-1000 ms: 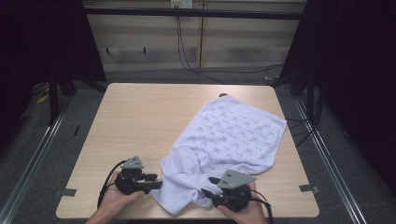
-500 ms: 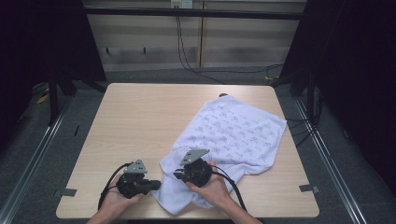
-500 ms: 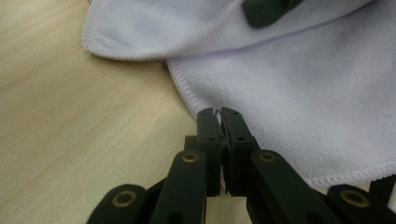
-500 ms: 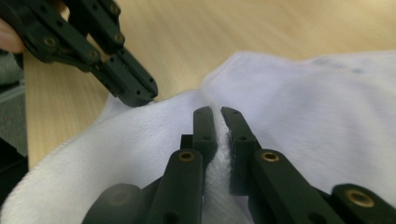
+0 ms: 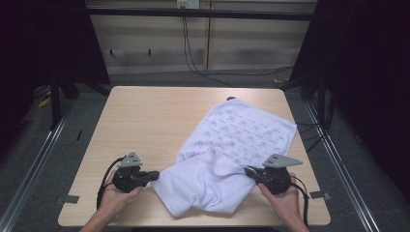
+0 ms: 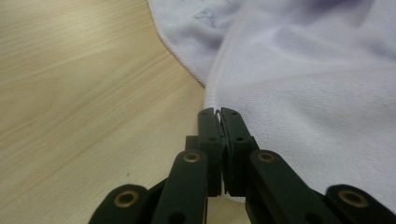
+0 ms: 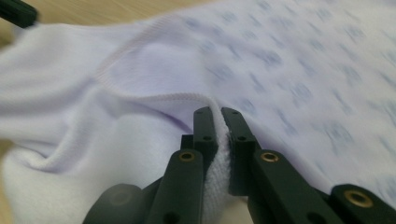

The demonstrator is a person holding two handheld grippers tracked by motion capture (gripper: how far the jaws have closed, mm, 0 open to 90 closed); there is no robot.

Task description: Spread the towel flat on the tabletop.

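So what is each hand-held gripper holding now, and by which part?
Both grip the white towel: the left hand-held gripper pinches its hemmed edge, the right hand-held gripper a fold at its edge.

The towel lay on the worktop, spread over its right half toward the near edge. The left tongs met its near left edge (clamped there), the right tongs its near right edge.

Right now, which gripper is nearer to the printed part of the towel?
Right. The right gripper is shut on the towel's hem just below the printed part; the left gripper is shut on the plain white corner, farther from the print.
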